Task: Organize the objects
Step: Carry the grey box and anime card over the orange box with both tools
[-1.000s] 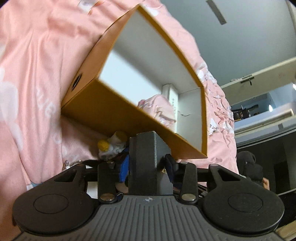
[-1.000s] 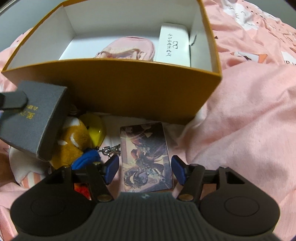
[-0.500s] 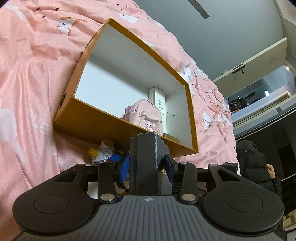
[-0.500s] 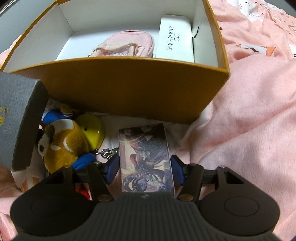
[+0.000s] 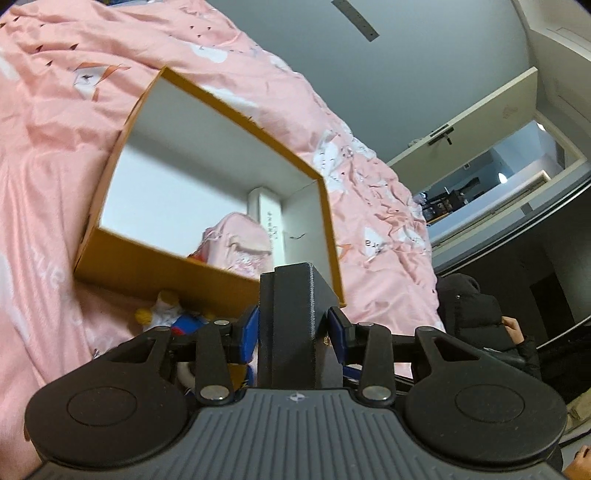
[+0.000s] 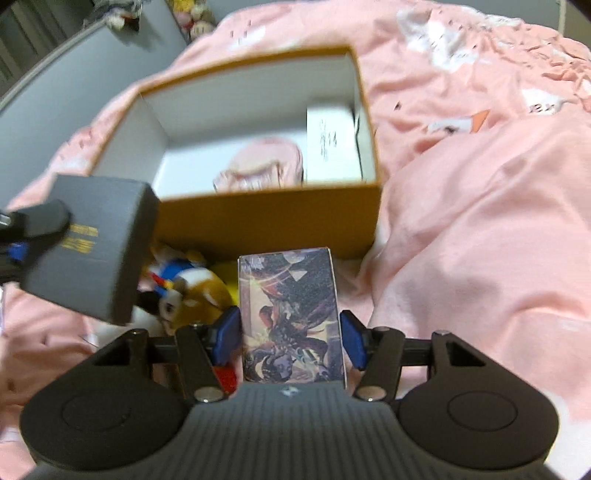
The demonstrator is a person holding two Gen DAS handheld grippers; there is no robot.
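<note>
An open orange box [image 5: 155, 264] [image 6: 280, 218] with white inside lies on the pink bedding. It holds a pink pouch [image 5: 240, 243] [image 6: 266, 164] and a white case [image 5: 271, 218] [image 6: 332, 144]. My left gripper [image 5: 291, 325] is shut on a dark grey box [image 5: 291, 306] [image 6: 96, 240] with gold lettering, held above the plush toys in front of the orange box. My right gripper [image 6: 290, 332] is shut on an illustrated card box [image 6: 291, 314], lifted off the bedding in front of the orange box.
Plush toys [image 6: 192, 288] [image 5: 166, 314] lie between the orange box and the grippers. Pink bedding [image 6: 480, 221] spreads all around. A person in black [image 5: 476, 321] sits at the right, below a doorway. A grey shelf with toys [image 6: 122, 18] is far left.
My right gripper has closed on the card box and lifted it off the bedding. Both grippers have risen and pulled back from the orange box, each with its load.
</note>
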